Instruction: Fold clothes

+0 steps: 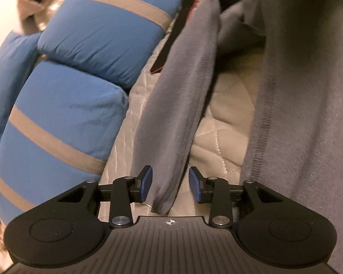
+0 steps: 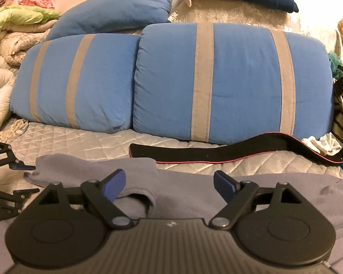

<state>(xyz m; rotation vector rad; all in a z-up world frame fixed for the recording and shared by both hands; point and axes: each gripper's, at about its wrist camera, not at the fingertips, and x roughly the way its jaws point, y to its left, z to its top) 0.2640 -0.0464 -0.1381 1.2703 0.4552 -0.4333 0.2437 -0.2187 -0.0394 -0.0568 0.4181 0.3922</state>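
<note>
A grey fleece garment (image 2: pixel 194 189) lies spread on the quilted bedspread (image 2: pixel 84 139). One sleeve (image 1: pixel 176 114) runs along the bed, and its cuff end lies between the blue pads of my left gripper (image 1: pixel 170 182). A gap shows between the cuff and the right-hand pad, so the jaws stand open around it. The garment's body (image 1: pixel 308 114) fills the right of the left wrist view. My right gripper (image 2: pixel 169 185) hovers wide open over the garment's middle, holding nothing. The left gripper (image 2: pixel 27 179) also shows at the left edge of the right wrist view, by the sleeve (image 2: pixel 80 171).
Two blue pillows with grey stripes (image 2: pixel 240 80) lie across the bed behind the garment, with a plain blue pillow (image 2: pixel 116 6) further back. A black strap with a red edge (image 2: pixel 217 155) lies between pillows and garment. Bundled bedding (image 2: pixel 16 27) is piled at the left.
</note>
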